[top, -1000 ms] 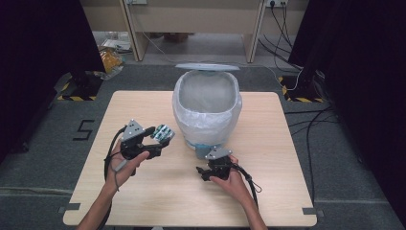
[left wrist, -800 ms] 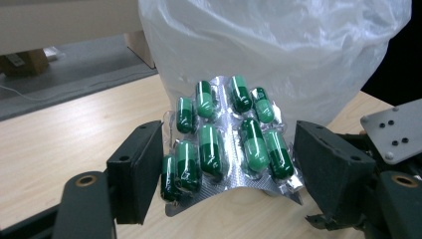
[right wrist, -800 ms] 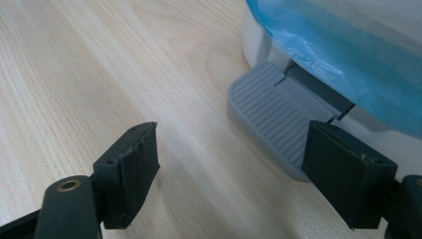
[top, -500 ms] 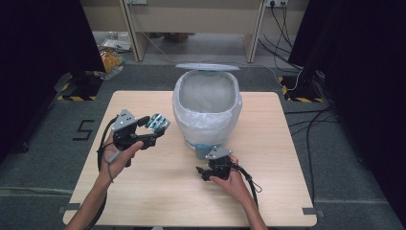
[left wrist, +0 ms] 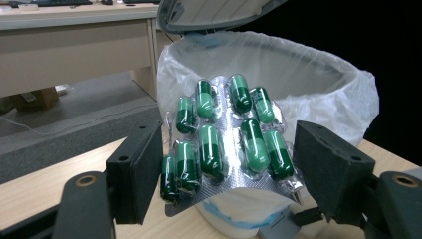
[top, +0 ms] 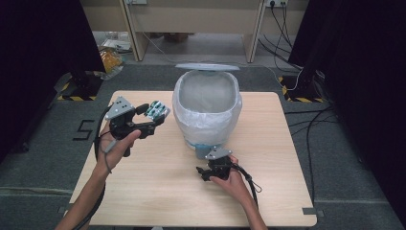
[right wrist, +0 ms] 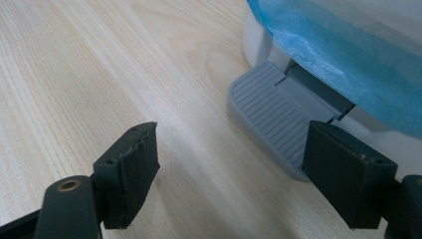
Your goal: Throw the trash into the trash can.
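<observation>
The left gripper [top: 152,115] squeezes a sheet of green pills [left wrist: 226,139] just beside the bin [top: 207,112], whose lid [top: 207,67] is up. The right gripper [top: 205,172] sits low with jaws wide apart, holding nothing, over the grey pedal [right wrist: 276,117].

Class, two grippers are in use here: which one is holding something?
The left gripper: its fingers clamp a silver blister pack of green capsules. The right gripper is open and empty, near the bin's grey pedal.

Even overhead light, dark surrounds

The table [top: 158,191] is evenly lit with soft shadows; black curtains [top: 38,62] swallow the sides. Glare glints on the blister pack [left wrist: 226,139]; near jaws are slightly soft.
</observation>
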A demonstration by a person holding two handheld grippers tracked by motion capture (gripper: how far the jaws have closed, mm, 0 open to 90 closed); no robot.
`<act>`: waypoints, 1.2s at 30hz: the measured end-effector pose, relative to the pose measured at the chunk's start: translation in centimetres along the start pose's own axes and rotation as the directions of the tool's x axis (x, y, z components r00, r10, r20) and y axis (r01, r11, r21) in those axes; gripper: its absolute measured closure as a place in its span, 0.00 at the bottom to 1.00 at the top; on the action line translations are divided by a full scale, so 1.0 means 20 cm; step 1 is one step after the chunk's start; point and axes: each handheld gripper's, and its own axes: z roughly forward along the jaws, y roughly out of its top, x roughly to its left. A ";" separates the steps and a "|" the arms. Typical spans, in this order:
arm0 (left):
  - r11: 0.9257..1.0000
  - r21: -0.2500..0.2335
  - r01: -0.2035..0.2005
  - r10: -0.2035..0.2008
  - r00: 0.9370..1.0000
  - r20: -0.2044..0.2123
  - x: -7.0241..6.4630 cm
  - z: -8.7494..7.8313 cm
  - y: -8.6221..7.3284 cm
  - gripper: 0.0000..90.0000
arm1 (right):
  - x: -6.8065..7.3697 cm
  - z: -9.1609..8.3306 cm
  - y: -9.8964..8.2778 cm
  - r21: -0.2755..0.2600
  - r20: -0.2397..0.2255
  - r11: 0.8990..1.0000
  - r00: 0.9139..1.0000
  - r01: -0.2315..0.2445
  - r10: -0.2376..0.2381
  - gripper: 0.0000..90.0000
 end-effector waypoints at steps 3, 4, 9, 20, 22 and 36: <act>1.000 -0.009 -0.003 0.003 1.000 0.004 -0.01 0.02 0.03 0.32 | 0.00 0.00 0.00 0.000 0.000 1.000 1.000 0.001 -0.001 0.25; 1.000 -0.013 -0.001 0.001 1.000 0.007 -0.02 0.03 0.04 0.32 | 0.00 0.00 0.00 0.000 -0.001 1.000 1.000 0.000 0.000 0.25; 1.000 -0.026 -0.016 0.016 1.000 0.022 -0.06 0.06 0.11 0.32 | 0.00 0.00 0.00 -0.001 -0.004 1.000 1.000 -0.004 0.004 0.25; 0.999 -0.020 -0.046 0.047 0.997 0.059 -0.15 0.17 0.22 0.32 | 0.00 0.00 0.00 0.000 -0.003 1.000 1.000 0.000 0.000 0.25; 0.999 -0.013 -0.049 0.050 0.997 0.063 -0.17 0.20 0.24 0.32 | 0.00 0.00 0.00 0.000 -0.004 1.000 1.000 -0.001 0.001 0.25; 0.997 0.019 -0.070 0.068 0.994 0.087 -0.22 0.41 0.31 0.32 | 0.00 0.00 0.00 0.001 -0.004 1.000 1.000 0.001 -0.001 0.25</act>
